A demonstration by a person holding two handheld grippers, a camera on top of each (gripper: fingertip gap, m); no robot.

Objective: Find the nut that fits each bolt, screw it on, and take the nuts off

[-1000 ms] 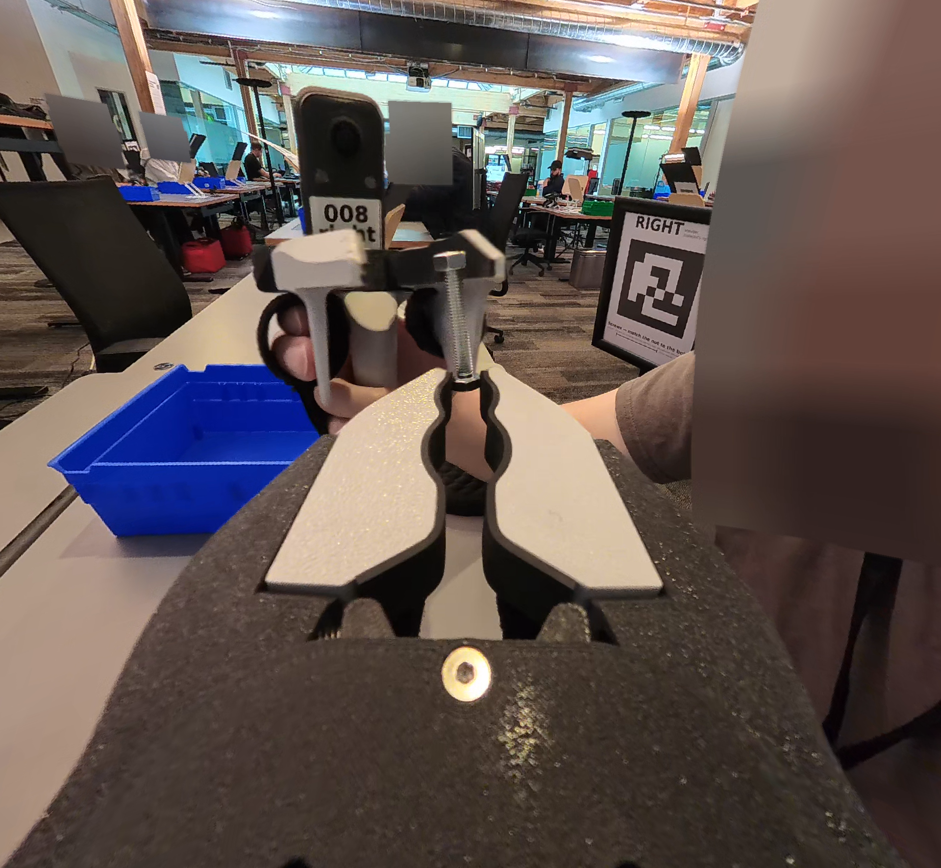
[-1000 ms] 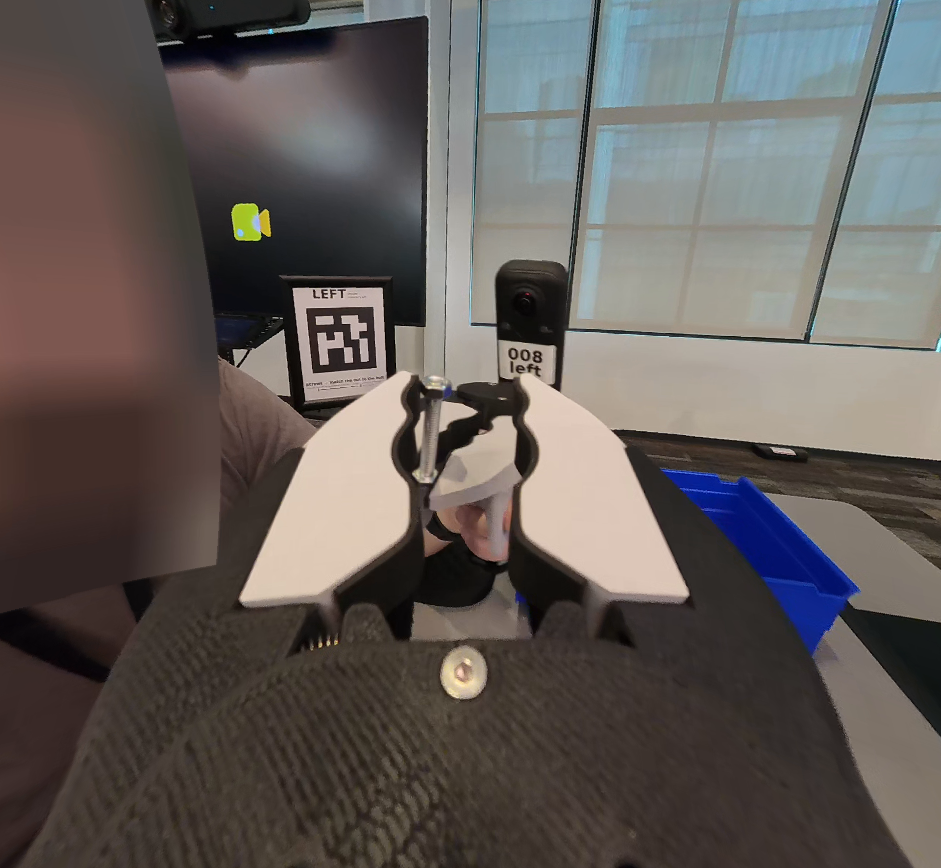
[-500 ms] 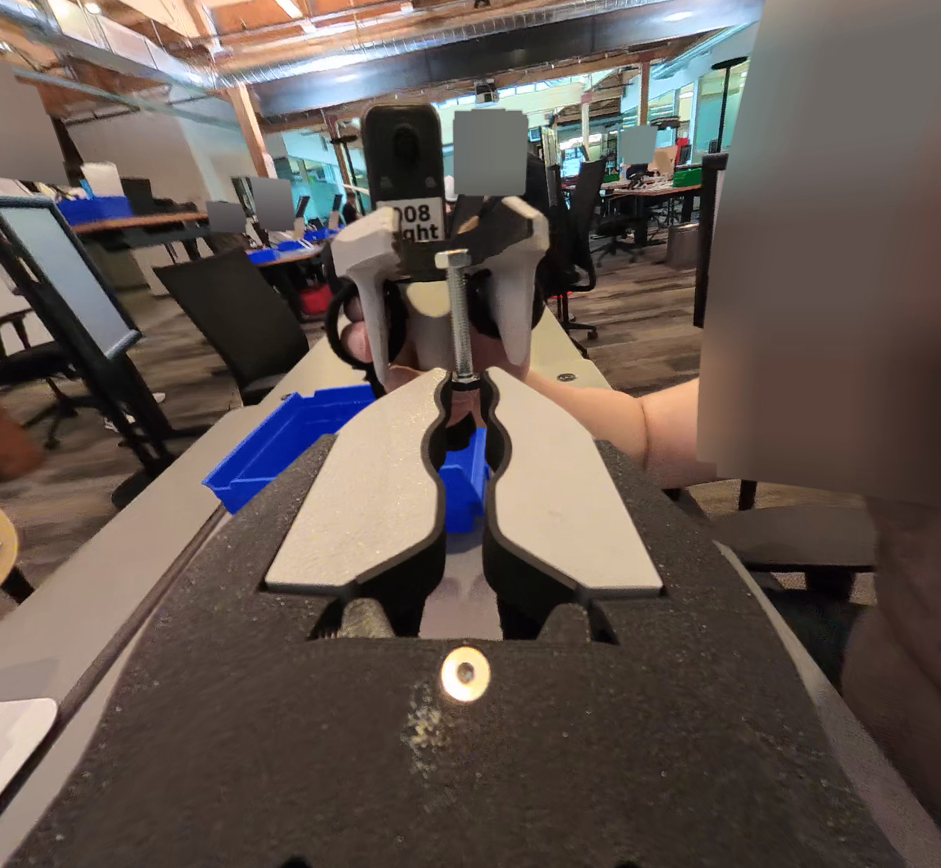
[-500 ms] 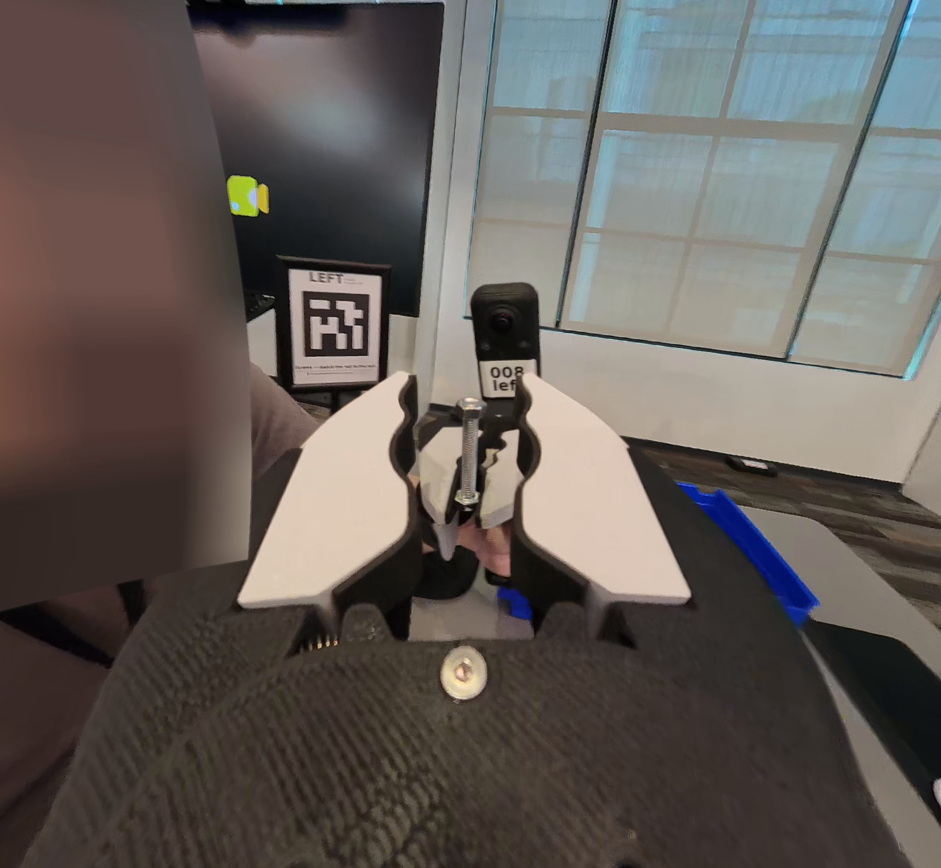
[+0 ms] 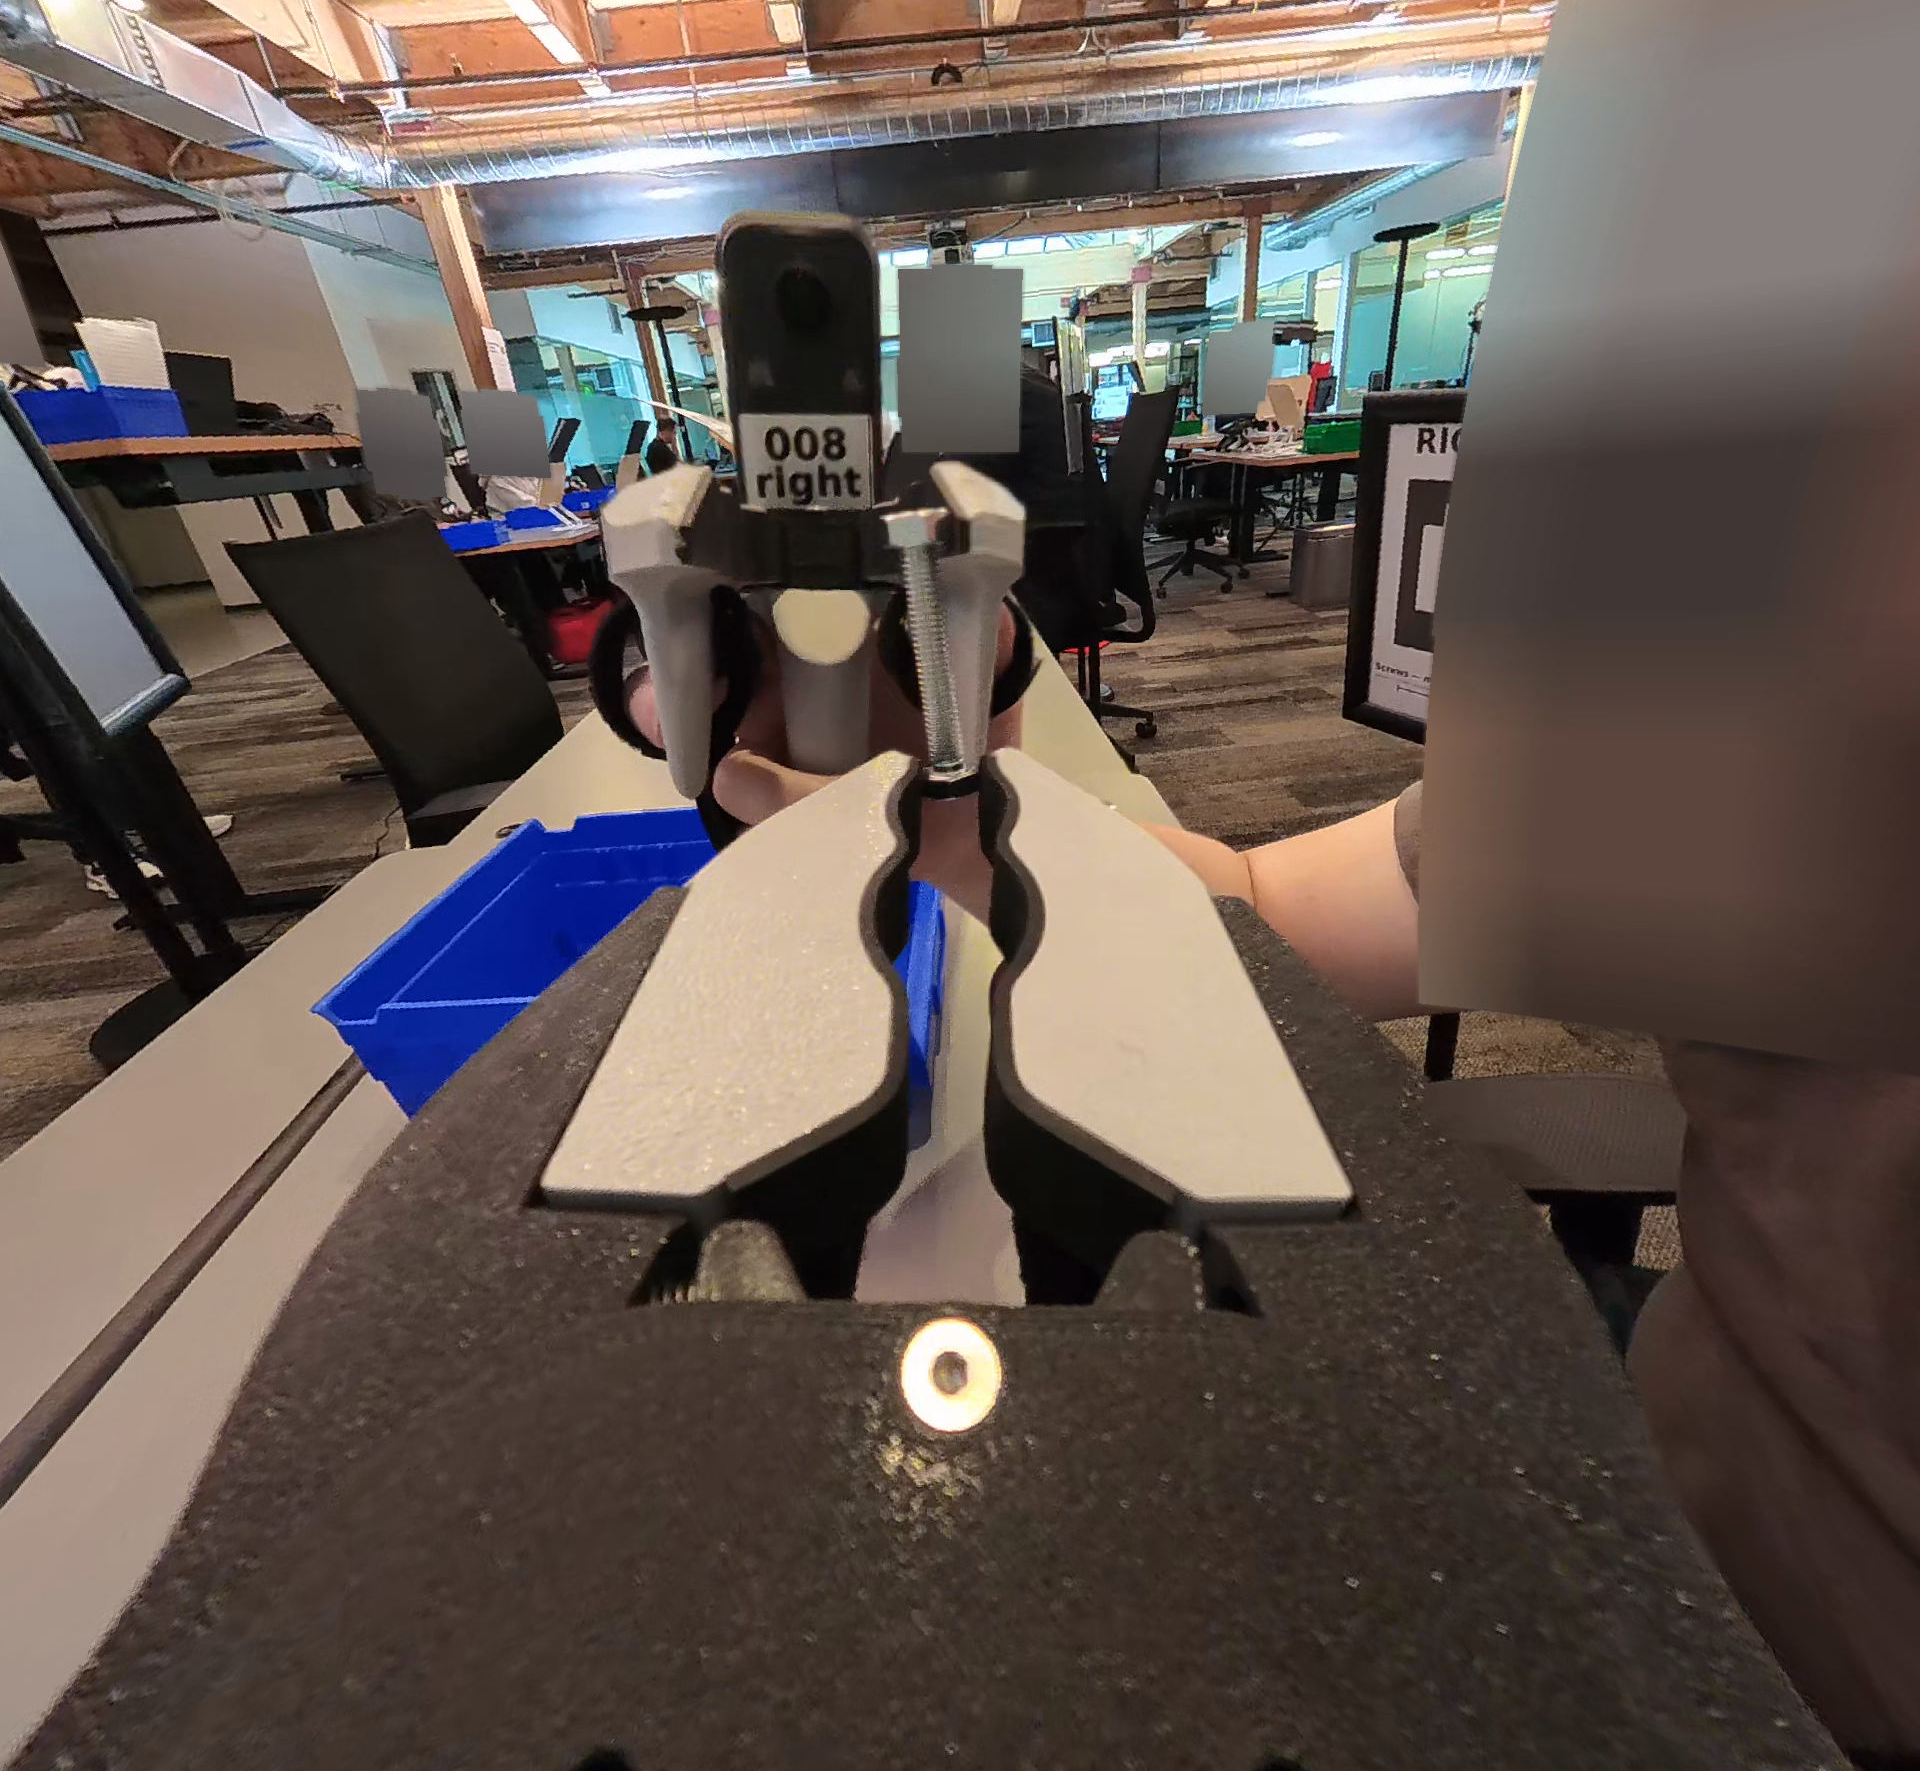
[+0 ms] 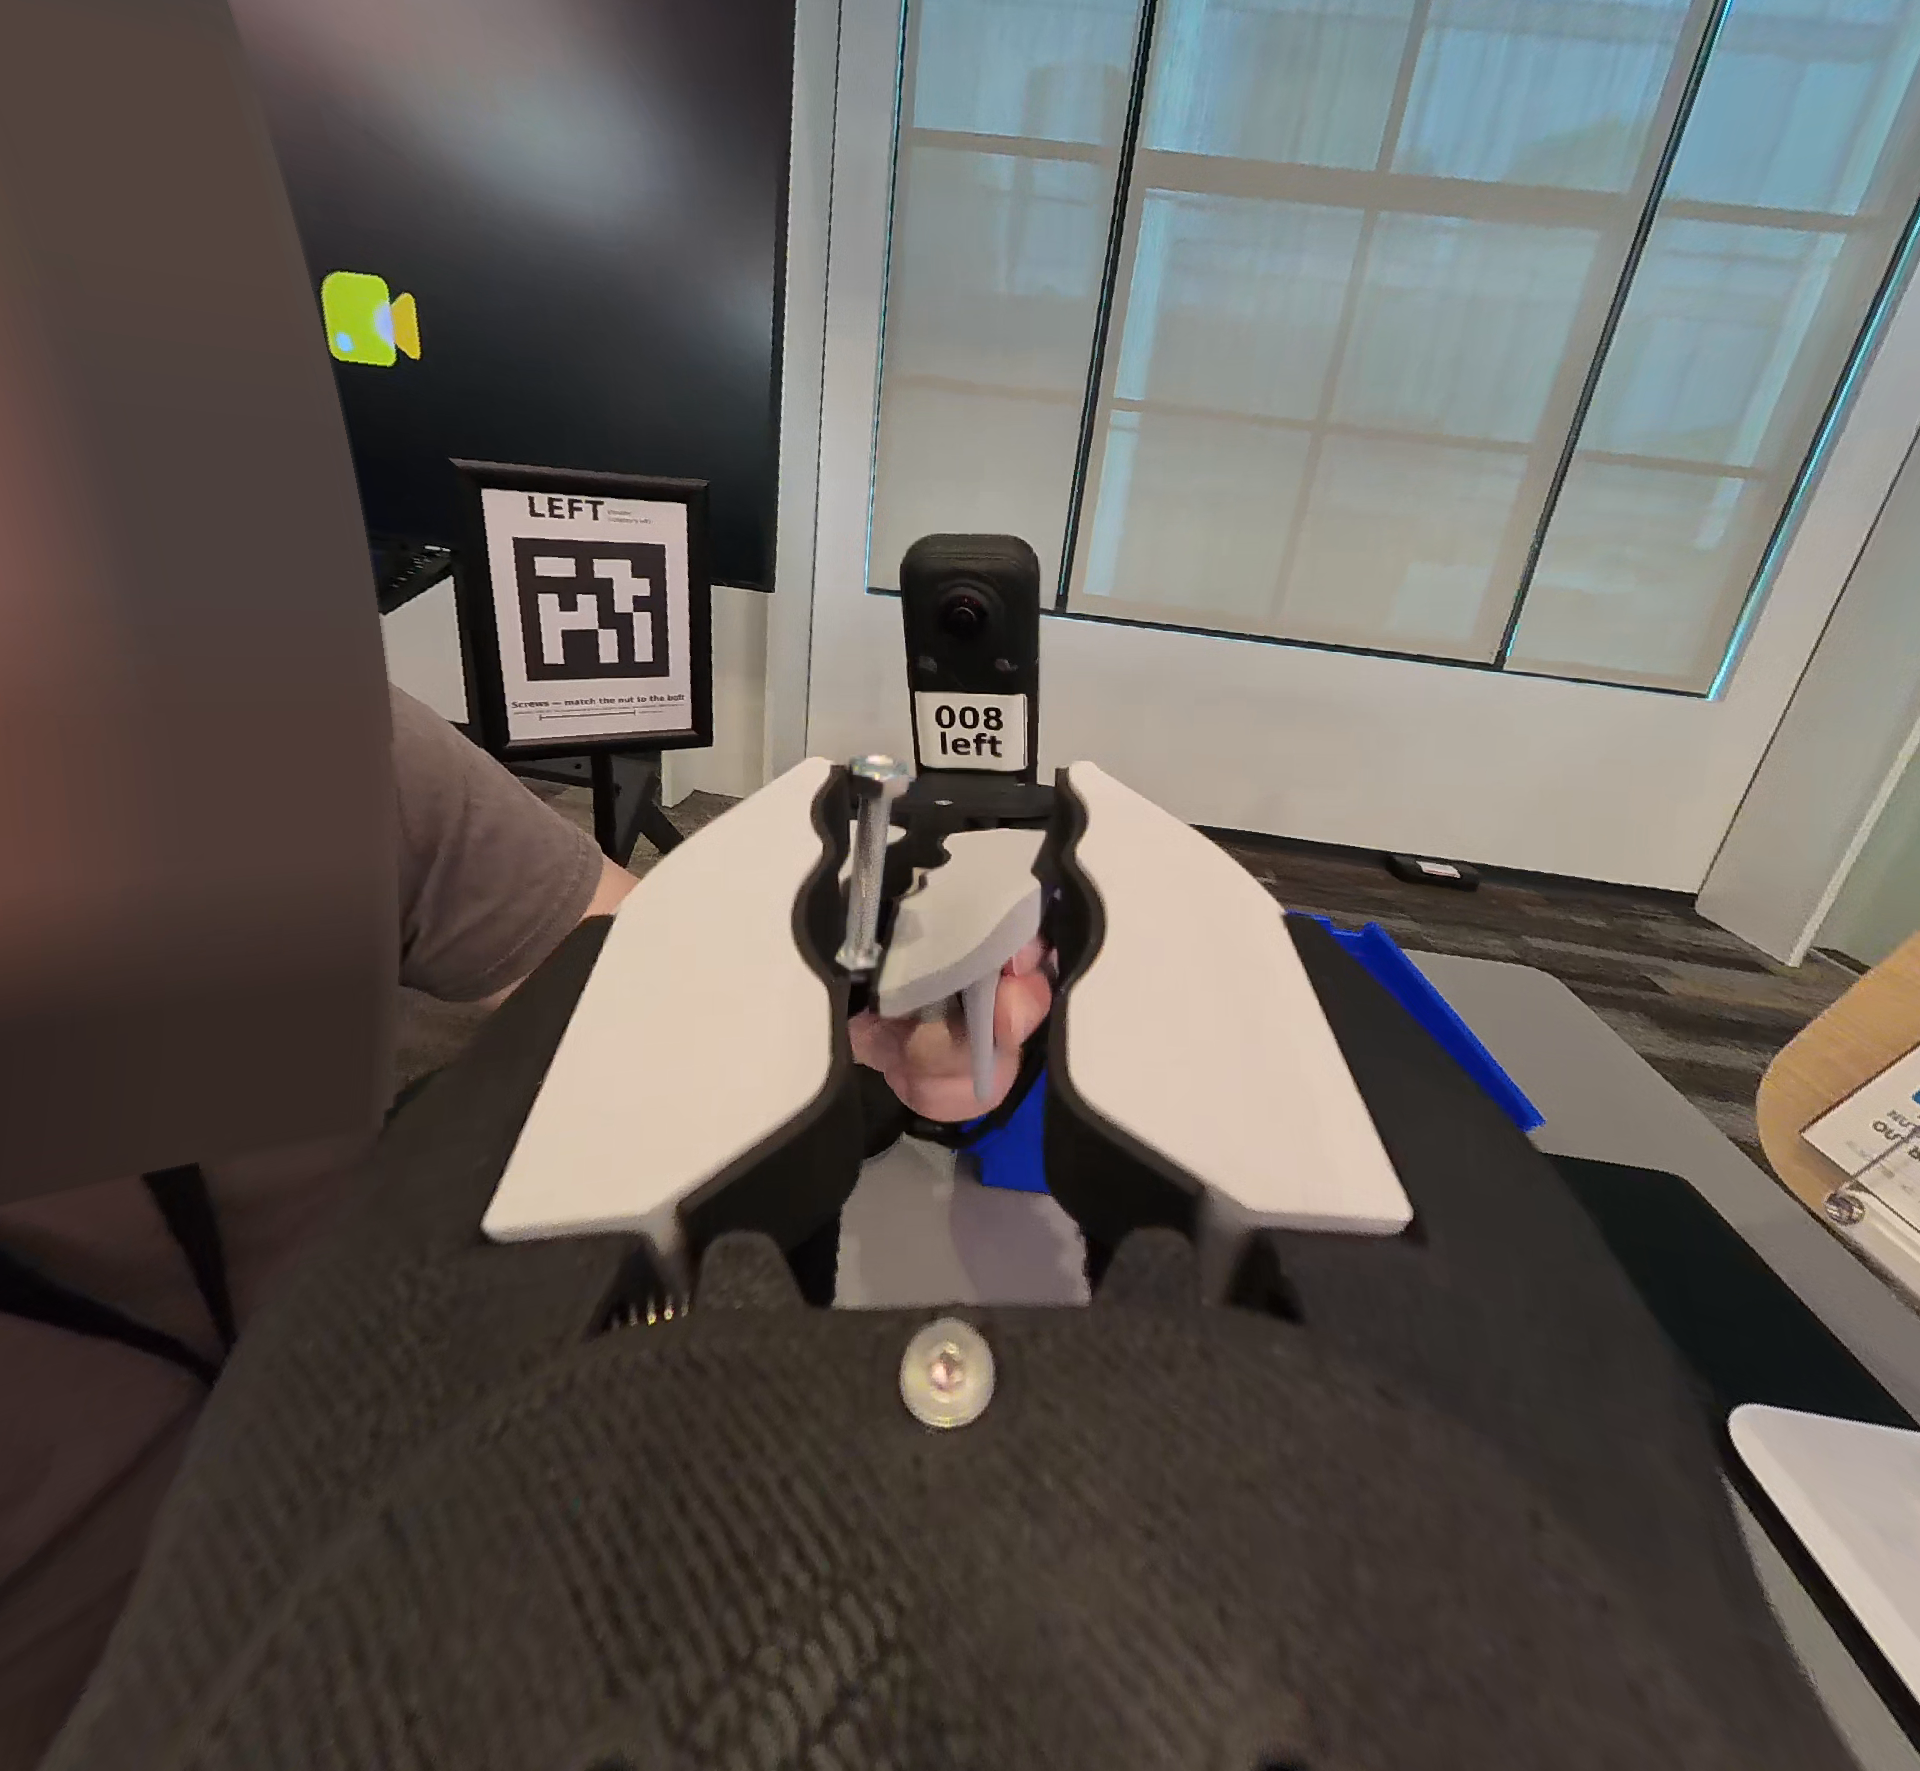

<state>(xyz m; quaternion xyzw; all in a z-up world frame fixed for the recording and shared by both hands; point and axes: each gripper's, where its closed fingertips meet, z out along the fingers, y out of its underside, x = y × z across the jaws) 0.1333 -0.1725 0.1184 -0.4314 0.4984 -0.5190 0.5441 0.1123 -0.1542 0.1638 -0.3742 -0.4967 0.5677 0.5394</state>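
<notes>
A silver bolt [image 5: 932,651] stands upright, head up, with a dark nut [image 5: 948,783] at its lower end. My left gripper [image 5: 948,771] is shut on that lower end and holds the bolt in the air. My right gripper [image 5: 816,526] faces it, open, with the bolt head beside one finger [image 5: 982,516]. In the right wrist view the bolt [image 6: 868,874] stands just inside the left finger [image 6: 717,942] of my open right gripper [image 6: 951,776]. The left gripper's finger [image 6: 961,932] shows in the gap. Whether the right finger touches the bolt I cannot tell.
A blue bin [image 5: 499,952] sits on the grey table [image 5: 156,1202] below the grippers; it also shows in the right wrist view [image 6: 1392,994]. A person's forearm [image 5: 1299,890] reaches in from the right. Framed marker signs [image 6: 592,609] stand behind. A wooden tabletop [image 6: 1839,1077] lies far right. About 5 centimetres separates my left fingertips from my right.
The left gripper keeps its hold on the bolt. Half a second ago the bolt was mid-gap between the open right fingers; now it is beside one finger. Both views have swung.
</notes>
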